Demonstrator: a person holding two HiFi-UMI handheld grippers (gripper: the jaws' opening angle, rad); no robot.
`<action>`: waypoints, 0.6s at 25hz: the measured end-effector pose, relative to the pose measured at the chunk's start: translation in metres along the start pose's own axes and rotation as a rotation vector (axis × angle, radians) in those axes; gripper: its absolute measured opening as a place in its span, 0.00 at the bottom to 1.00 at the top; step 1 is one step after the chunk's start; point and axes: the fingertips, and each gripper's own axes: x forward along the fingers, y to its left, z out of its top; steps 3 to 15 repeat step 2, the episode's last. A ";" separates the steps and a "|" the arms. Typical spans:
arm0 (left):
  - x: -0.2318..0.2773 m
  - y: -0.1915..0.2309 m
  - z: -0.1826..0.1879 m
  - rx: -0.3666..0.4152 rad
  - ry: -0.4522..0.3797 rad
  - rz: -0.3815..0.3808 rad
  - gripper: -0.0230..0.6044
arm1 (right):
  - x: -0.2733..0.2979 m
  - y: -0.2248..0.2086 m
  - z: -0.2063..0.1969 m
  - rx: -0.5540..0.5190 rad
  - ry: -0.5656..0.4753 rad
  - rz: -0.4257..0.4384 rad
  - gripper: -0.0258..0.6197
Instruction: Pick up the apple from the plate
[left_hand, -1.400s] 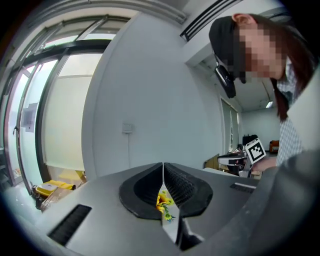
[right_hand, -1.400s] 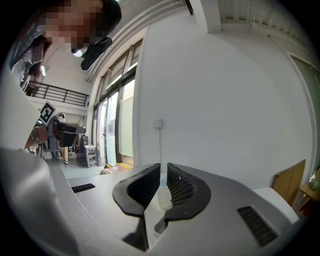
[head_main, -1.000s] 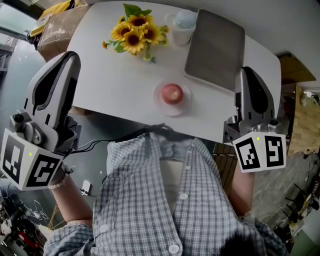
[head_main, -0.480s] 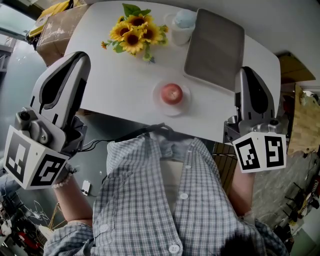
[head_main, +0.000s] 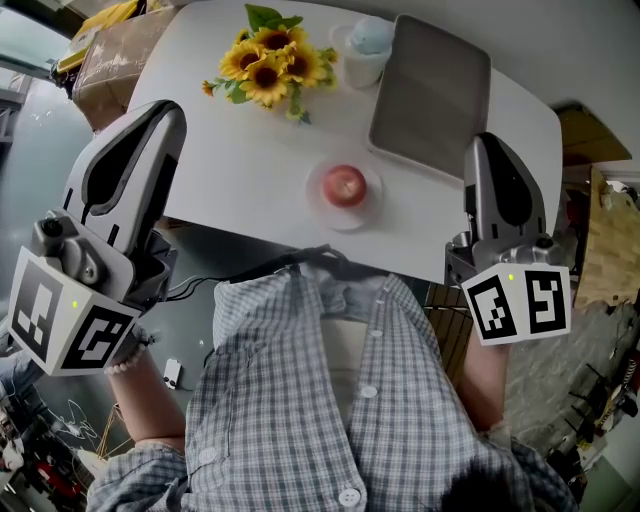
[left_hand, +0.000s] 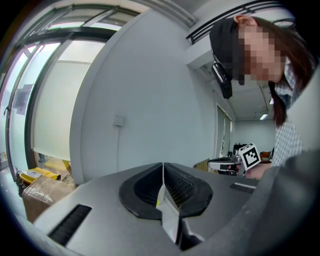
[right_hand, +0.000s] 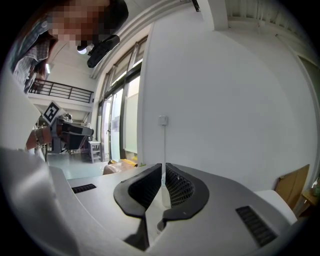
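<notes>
A red apple (head_main: 344, 186) sits on a small white plate (head_main: 372, 207) near the front edge of the white table (head_main: 230, 160). My left gripper (head_main: 160, 112) is held at the table's left edge, well left of the apple, jaws shut with nothing between them. My right gripper (head_main: 489, 142) hovers over the table's right front corner, to the right of the plate, also shut and empty. The left gripper view shows my left gripper (left_hand: 163, 176) pointing up at a wall. In the right gripper view my right gripper (right_hand: 163, 176) also points at a wall. Neither gripper view shows the apple.
A bunch of sunflowers (head_main: 268, 68) lies at the back of the table beside a white cup (head_main: 366, 52). A grey tray (head_main: 430, 95) fills the back right. A cardboard box (head_main: 115, 55) stands off the table's left. The person's checked shirt (head_main: 330, 400) fills the foreground.
My left gripper has risen and moved forward and right, toward the table's left edge. My right gripper has shifted slightly left. The apple and plate have not moved.
</notes>
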 end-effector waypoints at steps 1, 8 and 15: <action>0.001 0.000 0.000 0.000 0.001 -0.001 0.07 | 0.001 0.001 -0.001 -0.001 0.002 0.003 0.10; 0.002 0.000 -0.001 0.001 0.001 -0.002 0.07 | 0.002 0.001 -0.002 -0.001 0.004 0.007 0.10; 0.002 0.000 -0.001 0.001 0.001 -0.002 0.07 | 0.002 0.001 -0.002 -0.001 0.004 0.007 0.10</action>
